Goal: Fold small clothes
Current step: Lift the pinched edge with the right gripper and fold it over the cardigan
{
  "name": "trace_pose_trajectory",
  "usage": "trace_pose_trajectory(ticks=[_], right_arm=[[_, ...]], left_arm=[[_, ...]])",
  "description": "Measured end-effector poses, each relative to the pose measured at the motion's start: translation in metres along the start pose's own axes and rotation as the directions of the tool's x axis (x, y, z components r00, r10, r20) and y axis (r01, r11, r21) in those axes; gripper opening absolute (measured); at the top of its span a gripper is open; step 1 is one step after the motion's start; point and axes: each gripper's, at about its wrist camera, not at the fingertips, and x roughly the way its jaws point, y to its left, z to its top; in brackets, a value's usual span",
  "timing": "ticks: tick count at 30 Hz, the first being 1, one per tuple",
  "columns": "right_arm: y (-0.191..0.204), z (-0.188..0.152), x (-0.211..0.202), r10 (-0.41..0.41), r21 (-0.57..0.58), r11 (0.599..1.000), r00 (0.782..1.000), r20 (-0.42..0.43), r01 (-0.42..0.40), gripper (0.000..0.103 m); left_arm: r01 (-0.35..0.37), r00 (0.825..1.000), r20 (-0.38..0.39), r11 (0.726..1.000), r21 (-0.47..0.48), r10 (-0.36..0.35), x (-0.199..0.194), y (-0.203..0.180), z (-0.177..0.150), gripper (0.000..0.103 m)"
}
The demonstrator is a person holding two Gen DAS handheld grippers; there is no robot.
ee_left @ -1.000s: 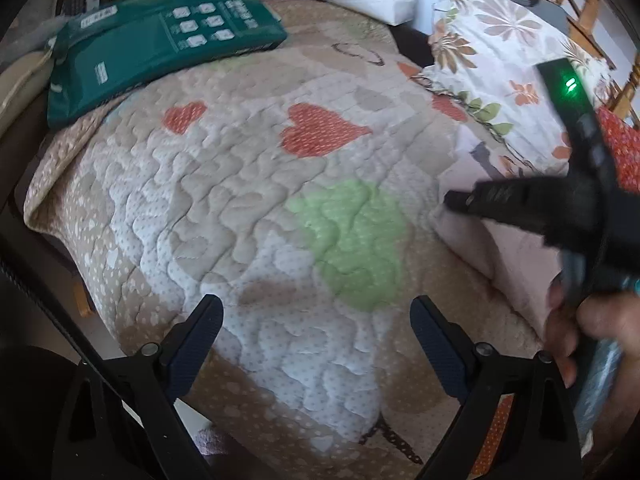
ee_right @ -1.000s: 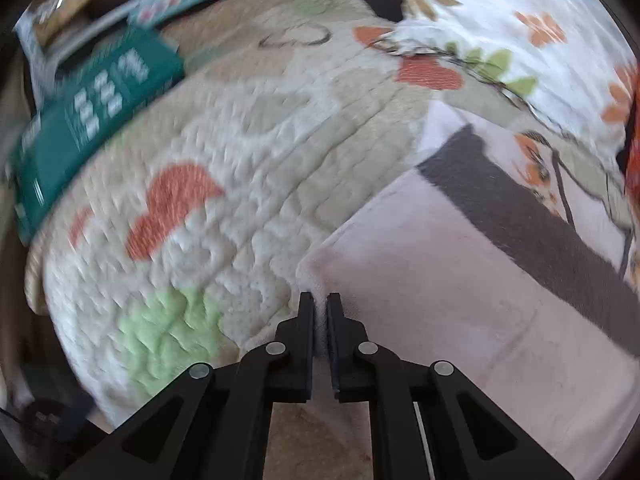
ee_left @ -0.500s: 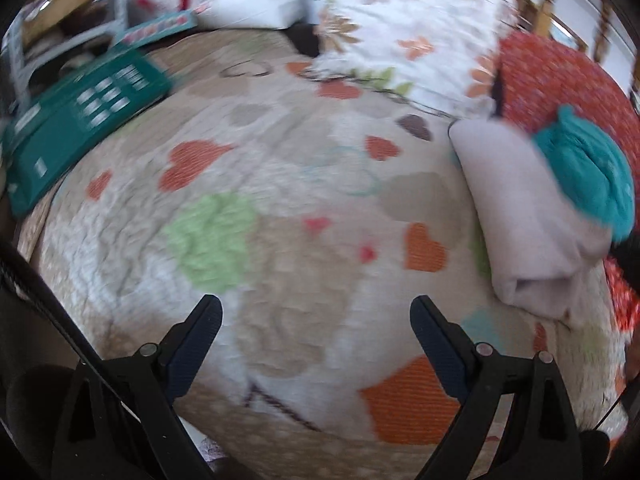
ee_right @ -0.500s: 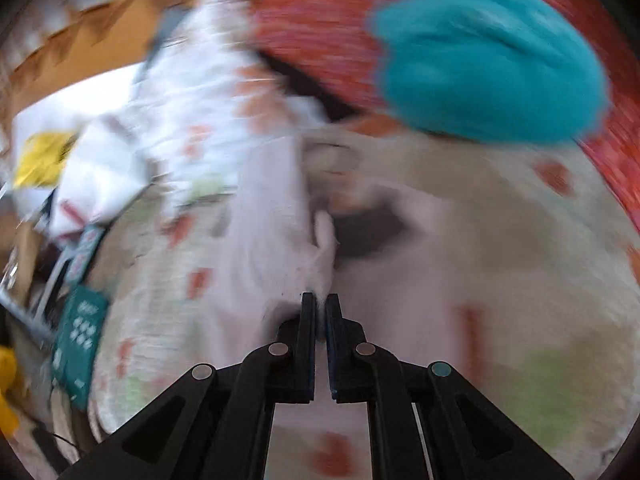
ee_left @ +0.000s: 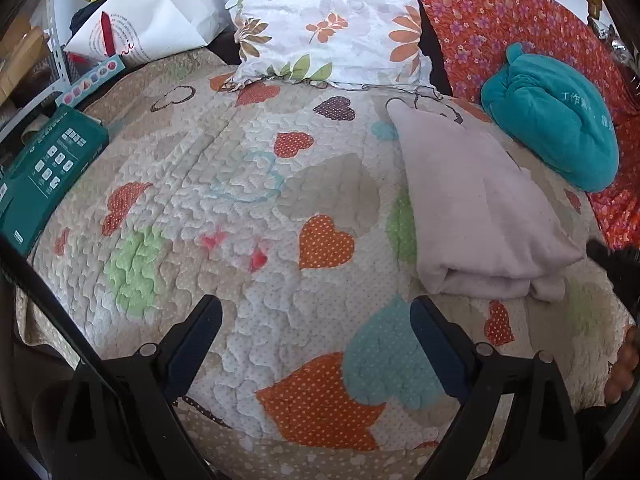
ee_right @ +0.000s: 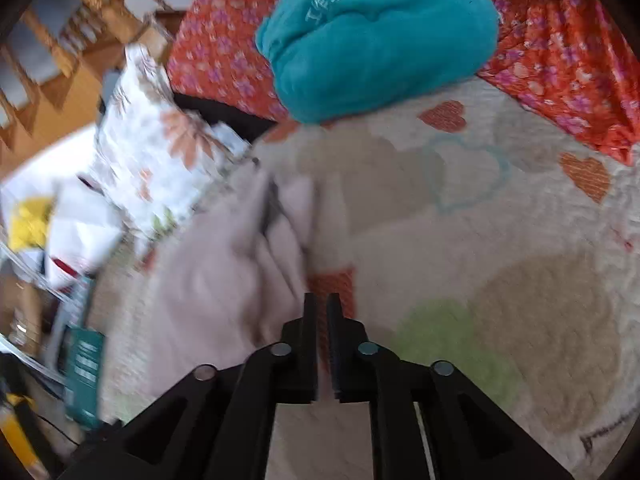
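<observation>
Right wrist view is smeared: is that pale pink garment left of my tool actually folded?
Observer: Yes. The left wrist view shows the pink garment folded into a compact bundle on the quilt, with its layered edge facing that camera.
Operator: And the left tool?
Observer: The left tool is wide open with nothing in it, over bare quilt and apart from the garment.

Soft, bright daylight throughout; left view sharp, right view motion-blurred, both bulged with dark fisheye corners.
</observation>
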Motion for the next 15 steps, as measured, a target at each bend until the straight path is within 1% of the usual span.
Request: trace_pose_trajectory(ticks=[1,2,3,4,5,6,7,8,11,12,13,15], right_arm=[[0.003,0.004,0.006,0.039,-0.005,0.999,0.999,-0.016,-0.039,0.021],[0.009,0.007,0.015,0.083,-0.015,0.996,0.996,-0.038,-0.084,0.036],[0.017,0.009,0.029,0.110,-0.035,0.993,0.991,-0.071,-0.112,0.050],[0.025,0.009,0.040,0.105,-0.059,0.992,0.990,-0.094,-0.111,0.054],[0.033,0.006,0.054,0.103,-0.089,0.989,0.987,-0.128,-0.115,0.053],[0.038,0.001,0.063,0.121,-0.103,0.985,0.978,-0.168,-0.139,0.033],[0.040,-0.004,0.070,0.148,-0.101,0.980,0.967,-0.207,-0.171,0.009],[0.042,-0.009,0.074,0.153,-0.098,0.979,0.959,-0.238,-0.180,0.006],[0.044,-0.010,0.048,0.133,-0.140,0.977,0.973,-0.186,-0.160,0.005],[0.043,-0.010,0.034,0.105,-0.157,0.979,0.982,-0.156,-0.130,0.005],[0.041,-0.011,0.028,0.079,-0.162,0.982,0.987,-0.138,-0.101,0.005],[0.030,-0.016,0.022,-0.001,-0.168,0.986,0.992,-0.125,-0.020,0.005]], left_arm=[[-0.002,1.000,-0.005,1.000,0.002,0.002,0.001,-0.003,0.001,0.094],[-0.003,1.000,-0.011,1.000,0.002,0.003,0.002,-0.005,0.002,0.094],[-0.004,1.000,-0.018,1.000,0.002,0.004,0.003,-0.007,0.002,0.094],[-0.004,1.000,-0.026,1.000,-0.002,0.004,0.003,-0.009,0.003,0.094],[-0.003,1.000,-0.028,1.000,-0.005,0.002,0.003,-0.009,0.003,0.094],[-0.003,1.000,-0.027,1.000,-0.009,0.002,0.002,-0.009,0.004,0.094],[-0.007,1.000,-0.023,1.000,-0.012,0.007,0.001,-0.009,0.006,0.094],[-0.012,1.000,-0.021,1.000,-0.011,0.012,0.001,-0.010,0.007,0.094],[-0.007,1.000,-0.011,1.000,-0.027,0.007,-0.001,-0.010,0.015,0.094],[0.000,1.000,-0.009,0.999,-0.035,0.000,0.000,-0.010,0.019,0.094],[0.007,1.000,-0.008,0.999,-0.043,-0.007,0.001,-0.011,0.024,0.094],[0.027,0.999,-0.015,0.998,-0.050,-0.028,0.008,-0.018,0.035,0.094]])
